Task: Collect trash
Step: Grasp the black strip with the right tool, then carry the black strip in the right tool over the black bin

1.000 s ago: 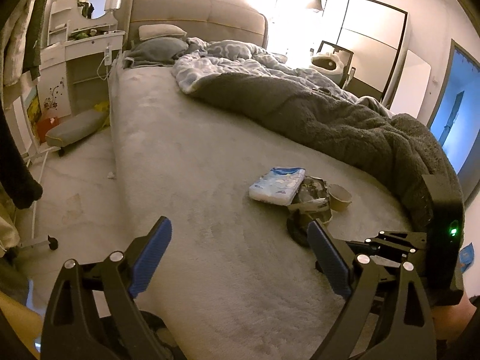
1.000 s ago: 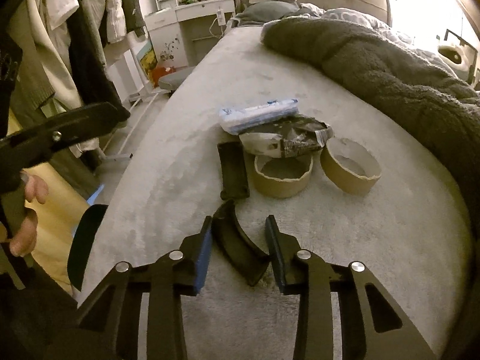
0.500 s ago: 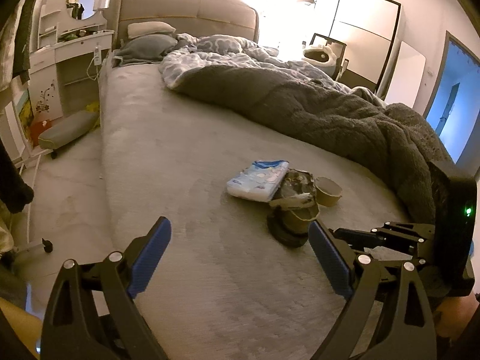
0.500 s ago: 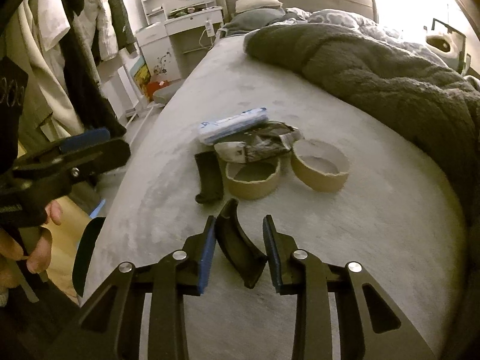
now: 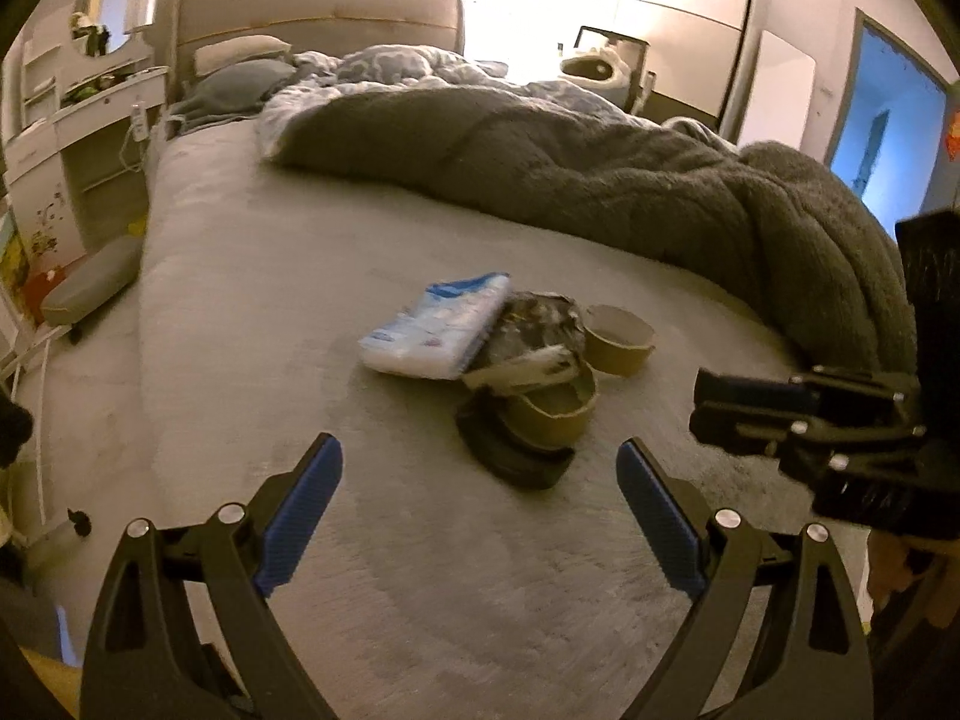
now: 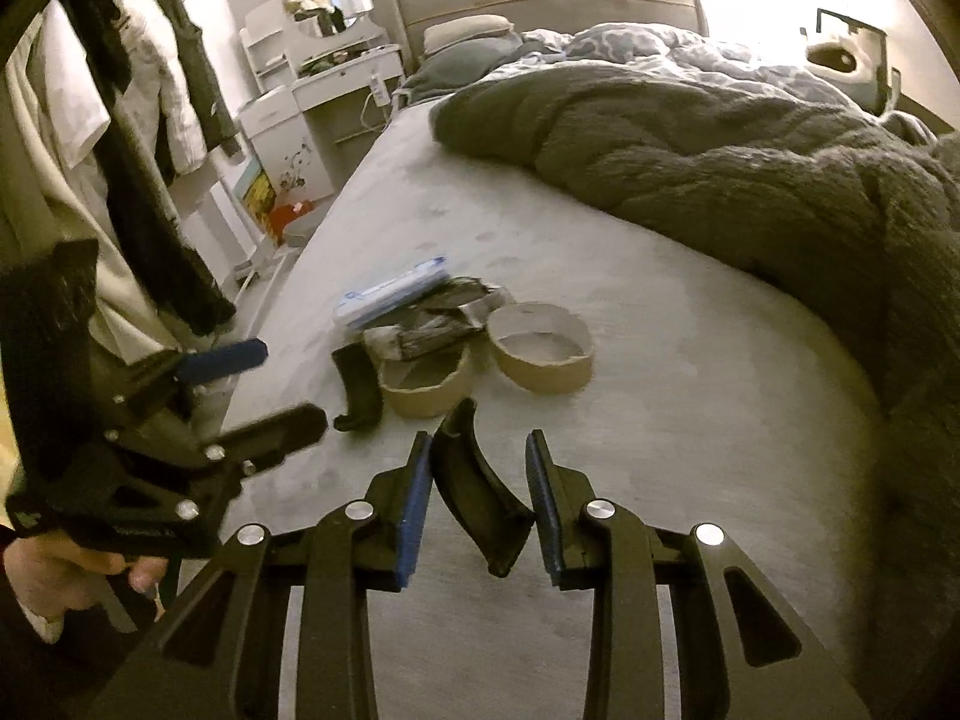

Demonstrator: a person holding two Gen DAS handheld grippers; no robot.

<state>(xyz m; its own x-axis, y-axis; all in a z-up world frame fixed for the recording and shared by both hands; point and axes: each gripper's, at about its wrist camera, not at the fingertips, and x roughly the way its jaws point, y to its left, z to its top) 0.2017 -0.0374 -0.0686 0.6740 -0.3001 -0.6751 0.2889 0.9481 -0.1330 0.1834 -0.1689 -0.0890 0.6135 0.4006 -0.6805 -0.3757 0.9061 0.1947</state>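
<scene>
The right gripper (image 6: 480, 480) is pinching a curved black plastic piece (image 6: 474, 492) between its blue-padded jaws, holding it above the pale grey bed (image 6: 690, 396). The left gripper (image 5: 480, 492) is hovering over the same bed with its jaws spread wide and nothing between them; in the right wrist view it is showing at the left edge, gripped by a person's hand (image 6: 66, 576).

The rest of the trash is lying in a small heap on the bed ahead of both grippers: a white and blue plastic tissue pack (image 5: 435, 324), a crumpled dark wrapper (image 5: 534, 330) leaning over it, two brown cardboard tape rings (image 6: 543, 354) side by side, and a second black curved piece (image 6: 358, 381) just beside the nearer ring.

A dark grey fleece blanket (image 5: 630, 180) is bunched along the far side of the bed, well apart from the heap.
</scene>
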